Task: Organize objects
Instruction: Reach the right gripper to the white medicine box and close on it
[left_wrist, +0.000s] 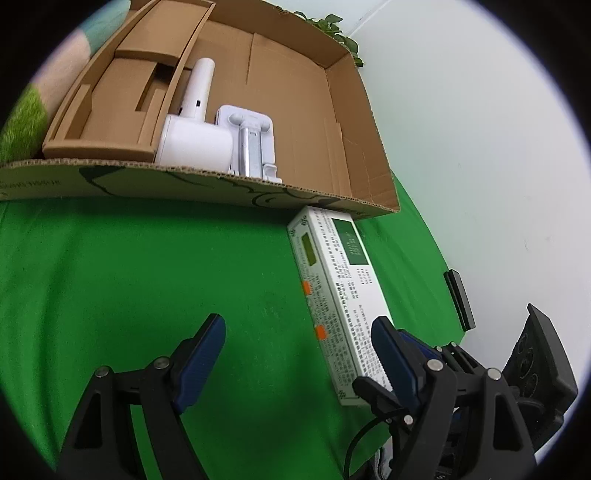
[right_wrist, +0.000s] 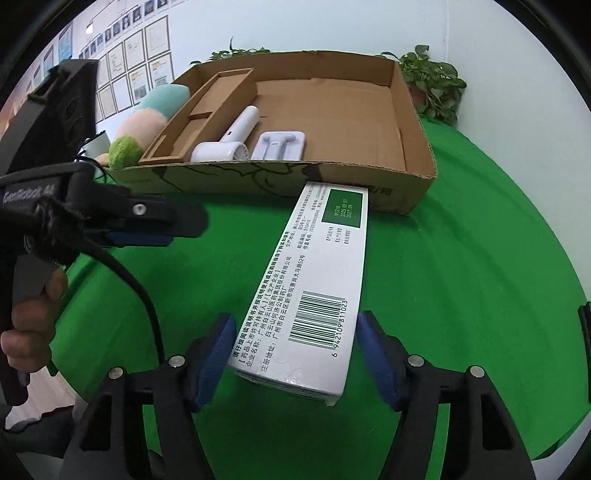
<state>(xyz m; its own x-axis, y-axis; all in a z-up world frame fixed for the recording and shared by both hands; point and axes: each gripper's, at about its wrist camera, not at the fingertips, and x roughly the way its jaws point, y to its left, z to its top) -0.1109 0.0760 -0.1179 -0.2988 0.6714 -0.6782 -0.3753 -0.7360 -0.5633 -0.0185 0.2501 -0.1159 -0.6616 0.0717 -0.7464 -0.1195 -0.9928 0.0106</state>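
Observation:
A long white and green medicine box (right_wrist: 306, 288) lies on the green cloth, its far end against the front wall of a cardboard box (right_wrist: 369, 195). My right gripper (right_wrist: 295, 347) grips the near end, a blue pad against each long side. In the left wrist view the same medicine box (left_wrist: 332, 295) runs beside my right finger. My left gripper (left_wrist: 297, 347) is open over bare cloth with nothing between its fingers; it also shows from the side as the left gripper (right_wrist: 184, 225). Inside the cardboard box (left_wrist: 295, 110) lie a white handheld device (left_wrist: 192, 144) and a white stand (left_wrist: 251, 147).
A cardboard insert (right_wrist: 207, 110) fills the box's left part. A plush toy (right_wrist: 144, 125) lies left of the box and potted plants (right_wrist: 432, 85) stand behind it. A black object (left_wrist: 460, 299) sits at the cloth's right edge. A hand (right_wrist: 26, 328) holds the left gripper's handle.

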